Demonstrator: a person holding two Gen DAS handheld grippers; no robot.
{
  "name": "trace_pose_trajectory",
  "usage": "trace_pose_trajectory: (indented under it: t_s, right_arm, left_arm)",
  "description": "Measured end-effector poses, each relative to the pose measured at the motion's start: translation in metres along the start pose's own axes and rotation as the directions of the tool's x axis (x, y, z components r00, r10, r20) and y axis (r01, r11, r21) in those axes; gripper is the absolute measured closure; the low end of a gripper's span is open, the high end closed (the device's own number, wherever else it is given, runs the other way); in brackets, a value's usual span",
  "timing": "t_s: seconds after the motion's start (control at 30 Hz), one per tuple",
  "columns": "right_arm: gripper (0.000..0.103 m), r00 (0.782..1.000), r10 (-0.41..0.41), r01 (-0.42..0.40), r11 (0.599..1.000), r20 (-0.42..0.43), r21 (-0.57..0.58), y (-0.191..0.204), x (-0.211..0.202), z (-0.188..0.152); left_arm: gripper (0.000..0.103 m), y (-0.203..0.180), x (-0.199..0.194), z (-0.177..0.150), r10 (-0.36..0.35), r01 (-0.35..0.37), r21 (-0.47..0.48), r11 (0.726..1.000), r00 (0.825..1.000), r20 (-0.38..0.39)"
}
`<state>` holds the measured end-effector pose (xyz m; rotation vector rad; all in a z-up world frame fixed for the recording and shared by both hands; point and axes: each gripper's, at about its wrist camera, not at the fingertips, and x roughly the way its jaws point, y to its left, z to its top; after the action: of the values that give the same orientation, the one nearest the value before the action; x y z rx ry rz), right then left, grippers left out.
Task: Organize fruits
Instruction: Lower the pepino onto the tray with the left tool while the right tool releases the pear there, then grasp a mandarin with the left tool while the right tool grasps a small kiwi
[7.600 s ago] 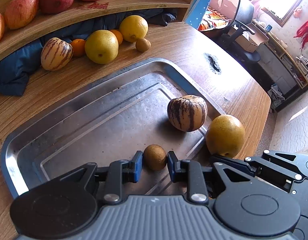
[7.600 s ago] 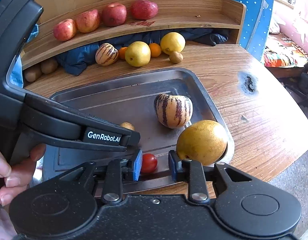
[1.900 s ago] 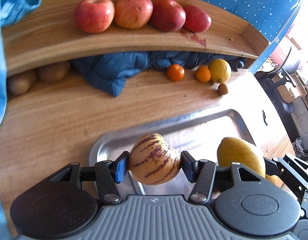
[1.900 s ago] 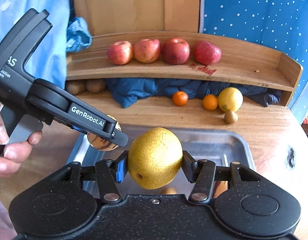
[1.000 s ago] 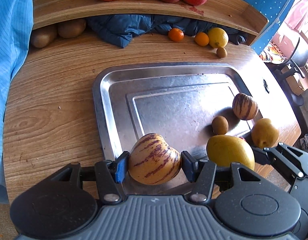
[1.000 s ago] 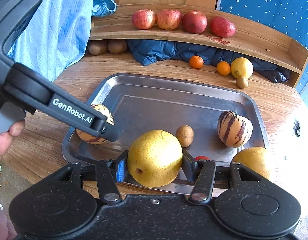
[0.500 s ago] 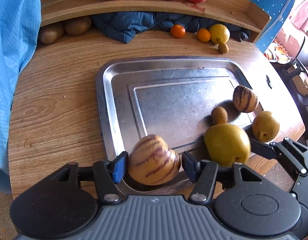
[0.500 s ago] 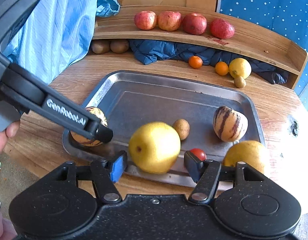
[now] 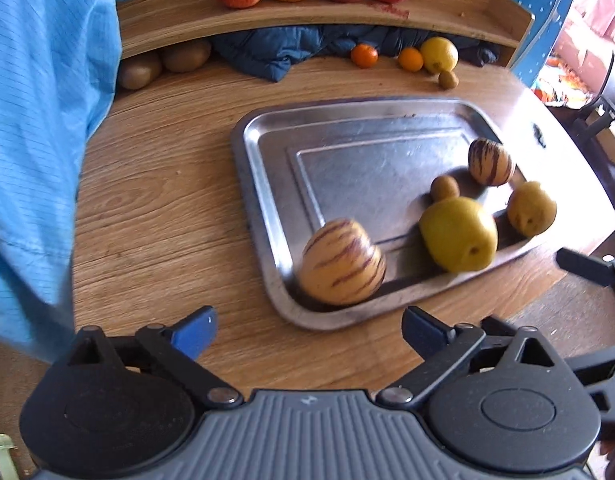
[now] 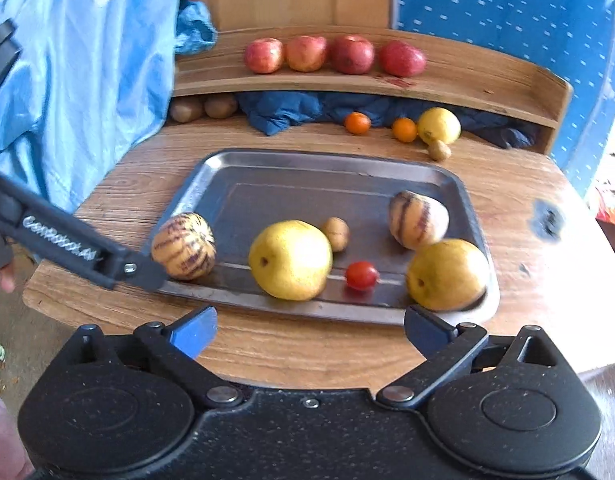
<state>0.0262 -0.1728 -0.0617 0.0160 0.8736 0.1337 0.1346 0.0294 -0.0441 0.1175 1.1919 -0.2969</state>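
Steel tray (image 10: 211,168) on a round wooden table (image 10: 519,312), holding six fruits along its near side: a striped pepino melon (image 10: 184,246) at the near-left corner, a large yellow pear (image 10: 290,260) just right of it, a small kiwi (image 10: 336,233) touching the pear's far side, a cherry tomato (image 10: 361,275), a second striped pepino melon (image 10: 417,219), and a second yellow pear (image 10: 447,275) resting against the near-right rim. The left gripper (image 9: 309,330) and the right gripper (image 10: 310,330) both hang over the table edge just short of the tray, each with its jaws spread wide and nothing between them. In the right wrist view the left gripper's arm lies close beside the near-left melon; contact cannot be told. Beyond the tray, two mandarins (image 10: 357,123), a lemon (image 10: 439,125) and a loose kiwi (image 10: 439,149) lie before a blue cloth (image 10: 283,111), with two more kiwis (image 10: 203,107) under a curved wooden shelf (image 10: 487,80) carrying four red apples (image 10: 333,55). A blue-sleeved person stands at left. Risk, as judged: the fruits are round and sit on smooth metal near a low rim, so a nudge from either gripper could roll the right-hand pear or the tomato over the edge and off the table; crowding at the near side also leaves little room to set further fruit without knocking neighbours.
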Motion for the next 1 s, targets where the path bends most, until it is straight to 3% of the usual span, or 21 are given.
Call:
trace_pose_trajectory:
  t_s: [0.17,0.43,1.0]
  right_arm:
    - [0.001,0.998,-0.053,0.055,0.996,-0.028,0.072,-0.014,-0.005,-0.003]
    - [0.001,0.994,-0.102,0.106,0.981,-0.035,0.161,-0.034,-0.008,-0.001]
    - [0.001,0.98,-0.197,0.184,0.956,0.034,0.23,-0.085,0.014,0.044]
  left_arm:
    - [0.001,-0.002,-0.007,0.005,0.027,-0.027,0.035,0.999,1.0,-0.003]
    - [0.001,-0.007,-0.016,0.029,0.065,-0.069,0.069,0.995,0.996,0.054]
    - [0.001,-0.031,0.022,0.127,0.037,-0.051,0.133,0.99,0.993,0.108]
